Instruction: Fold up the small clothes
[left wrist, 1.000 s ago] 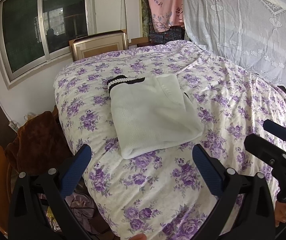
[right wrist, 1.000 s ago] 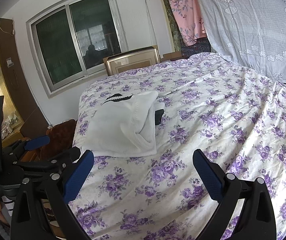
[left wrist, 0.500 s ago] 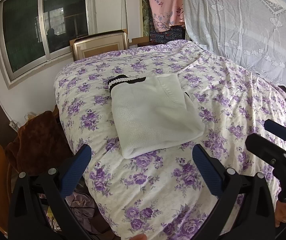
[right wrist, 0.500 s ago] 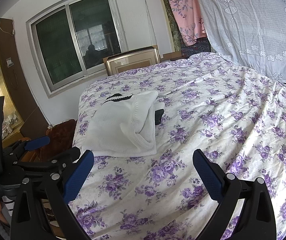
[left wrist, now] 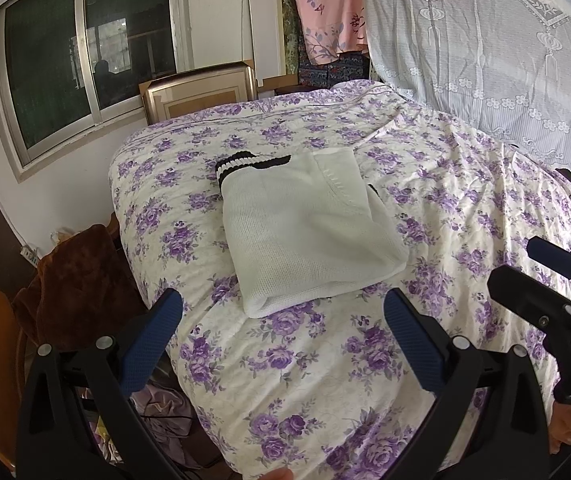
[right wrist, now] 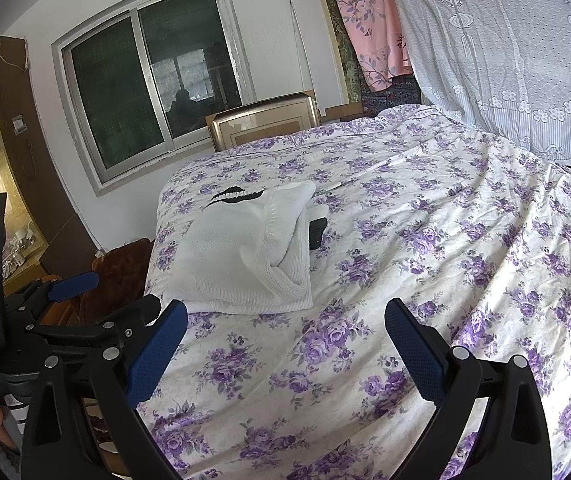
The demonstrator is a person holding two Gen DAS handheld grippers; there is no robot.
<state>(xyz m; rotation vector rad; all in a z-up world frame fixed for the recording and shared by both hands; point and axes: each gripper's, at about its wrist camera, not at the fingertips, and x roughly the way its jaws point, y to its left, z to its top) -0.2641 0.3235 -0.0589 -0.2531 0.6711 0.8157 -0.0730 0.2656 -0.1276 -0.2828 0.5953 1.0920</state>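
Your white sweater [left wrist: 305, 232] lies folded into a compact rectangle on the flowered bedspread [left wrist: 465, 208], near the bed's left edge, with its black-striped hem [left wrist: 245, 162] at the far end. From the right wrist view you can see the layers stacked along the sweater's right side, and a dark bit of cloth [right wrist: 317, 232] pokes out just beside that edge; you cannot tell from here whether it belongs to the sweater or is a separate item.

Your left gripper [left wrist: 283, 328] hovers above the bedspread just short of the sweater's near edge, its jaws spread wide and gripping nothing. Your right gripper [right wrist: 285, 336] sits the same way, jaws wide apart and empty, over bare bedspread to the right of the sweater's near corner. Neither tool touches the fabric.

Judging by how things lie, the folding of this piece looks essentially finished: the sleeves are tucked in and the body is doubled over. What may remain is tidying that loose dark bit and squaring the slightly bulging right side. No other small garment waiting to be folded shows on the bed.
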